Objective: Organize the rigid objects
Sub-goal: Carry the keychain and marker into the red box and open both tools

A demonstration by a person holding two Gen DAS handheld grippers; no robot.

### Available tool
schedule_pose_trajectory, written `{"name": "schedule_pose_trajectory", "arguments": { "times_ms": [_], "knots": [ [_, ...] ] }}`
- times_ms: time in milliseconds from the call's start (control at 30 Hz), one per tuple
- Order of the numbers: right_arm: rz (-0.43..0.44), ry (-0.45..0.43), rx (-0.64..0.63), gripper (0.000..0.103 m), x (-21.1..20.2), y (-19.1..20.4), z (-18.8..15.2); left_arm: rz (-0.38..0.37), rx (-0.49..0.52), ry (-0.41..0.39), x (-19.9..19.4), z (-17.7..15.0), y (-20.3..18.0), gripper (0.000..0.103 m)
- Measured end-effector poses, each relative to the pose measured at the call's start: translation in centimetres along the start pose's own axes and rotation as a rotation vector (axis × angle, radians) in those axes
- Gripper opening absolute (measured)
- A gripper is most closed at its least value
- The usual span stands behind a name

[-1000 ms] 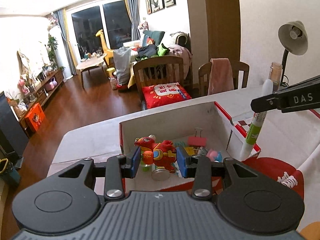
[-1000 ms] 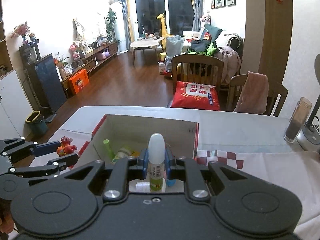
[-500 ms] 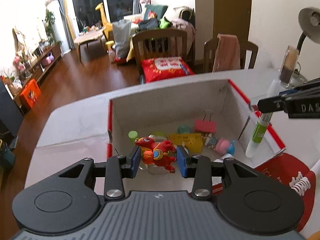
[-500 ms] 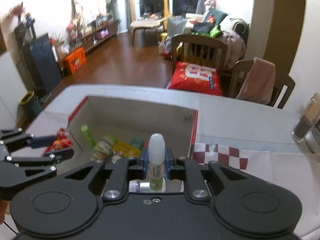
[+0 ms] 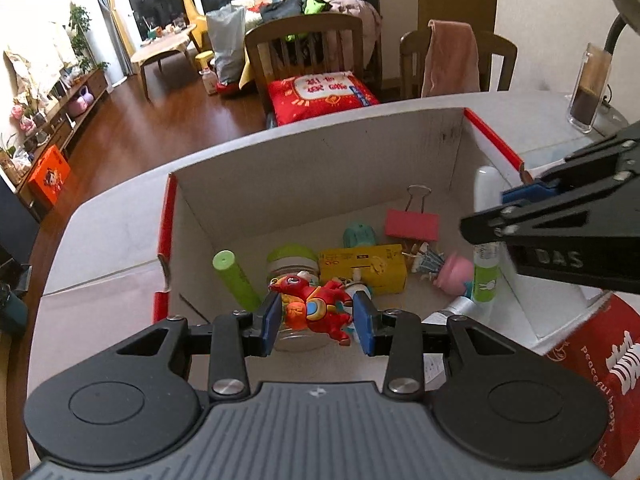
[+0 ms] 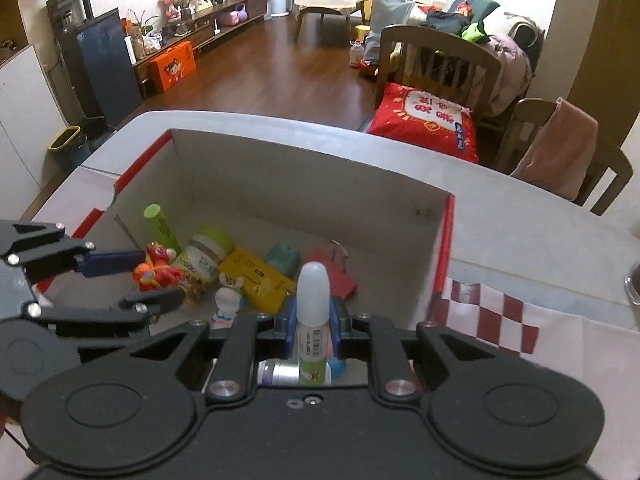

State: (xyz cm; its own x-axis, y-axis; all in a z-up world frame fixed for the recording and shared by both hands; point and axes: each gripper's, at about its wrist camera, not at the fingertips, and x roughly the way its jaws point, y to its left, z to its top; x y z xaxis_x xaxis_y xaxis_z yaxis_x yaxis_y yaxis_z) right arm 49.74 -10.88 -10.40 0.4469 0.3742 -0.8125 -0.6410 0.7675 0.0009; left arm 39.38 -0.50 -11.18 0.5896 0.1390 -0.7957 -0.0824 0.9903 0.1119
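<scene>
My left gripper (image 5: 316, 322) is shut on a red and orange toy figure (image 5: 316, 310), held over the near left part of an open cardboard box (image 5: 320, 152) with red edges. The same toy figure (image 6: 154, 268) shows in the right wrist view, between the left gripper's fingers (image 6: 120, 258). My right gripper (image 6: 313, 330) is shut on an upright glue bottle (image 6: 313, 312) with a white cap and green label, over the box's near right side. That glue bottle (image 5: 486, 240) hangs below the right gripper (image 5: 516, 216) in the left wrist view.
Inside the box lie a green tube (image 5: 236, 280), a green-lidded jar (image 5: 292, 264), a yellow packet (image 5: 362, 266), a red binder clip (image 5: 412, 222), a teal item (image 5: 358, 234), a pink toy (image 5: 456, 274) and a small rabbit figure (image 6: 229, 300). A checked cloth (image 6: 492, 320) lies right; chairs (image 5: 304, 48) stand beyond.
Both grippers have come down and forward over the box, each still holding its object. The box interior now fills more of both views.
</scene>
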Motion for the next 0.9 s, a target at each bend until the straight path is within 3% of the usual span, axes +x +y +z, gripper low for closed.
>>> {"name": "schedule_pose_trajectory", "arguments": {
  "times_ms": [467, 733, 900],
  "knots": [
    [-0.019, 0.079, 0.040, 0.016, 4.8, -0.3, 0.7, 0.008, -0.029, 0.078, 2.9, 0.2, 0.1, 0.038],
    [-0.021, 0.107, 0.073, 0.017, 5.1, -0.8, 0.5, 0.001, -0.051, 0.102, 3.5, 0.1, 0.4, 0.039],
    [0.001, 0.114, 0.080, 0.025, 4.5, -1.0, 0.2, -0.007, -0.065, 0.108, 3.5, 0.0, 0.5, 0.039]
  ]
}}
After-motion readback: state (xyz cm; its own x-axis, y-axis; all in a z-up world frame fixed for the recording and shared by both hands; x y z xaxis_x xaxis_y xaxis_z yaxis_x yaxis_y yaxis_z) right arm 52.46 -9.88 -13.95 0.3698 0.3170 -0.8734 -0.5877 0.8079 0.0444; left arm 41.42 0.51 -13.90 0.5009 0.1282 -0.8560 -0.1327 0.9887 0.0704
